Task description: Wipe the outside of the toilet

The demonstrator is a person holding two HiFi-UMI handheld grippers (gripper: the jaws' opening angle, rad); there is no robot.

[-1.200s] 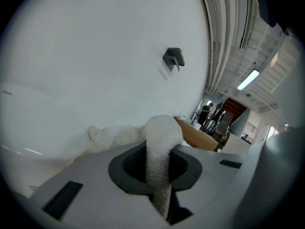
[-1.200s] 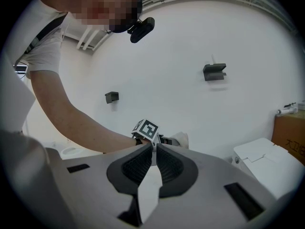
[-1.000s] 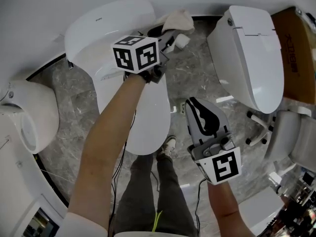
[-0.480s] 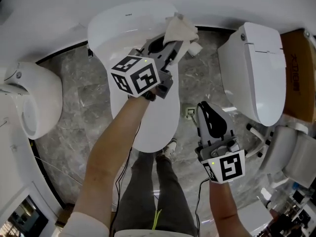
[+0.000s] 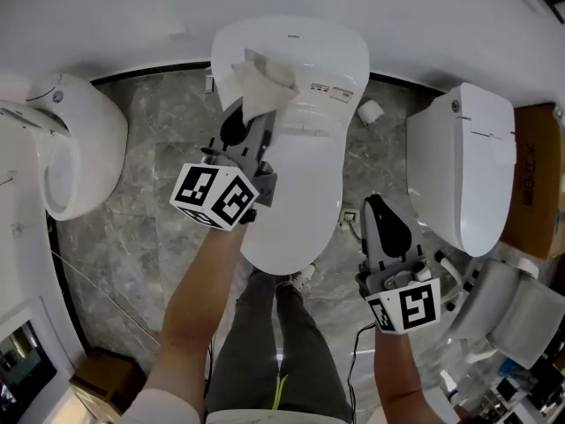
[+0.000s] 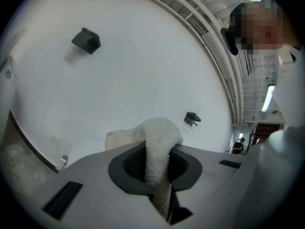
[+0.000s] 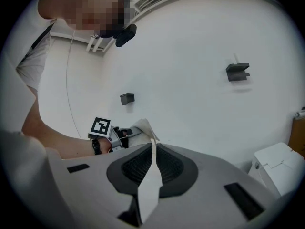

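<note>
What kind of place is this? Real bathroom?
Probably a toilet showroom or test area, not a home bathroom: a middle toilet, a left toilet and a right toilet stand close together on a marble-look floor, along a curved white wall.

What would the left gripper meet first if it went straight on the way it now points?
Probably the rear top of the toilet: the left gripper, shut on the cloth, aims there in the head view. Its own view shows only white wall ahead, so it may pass above it.
</note>
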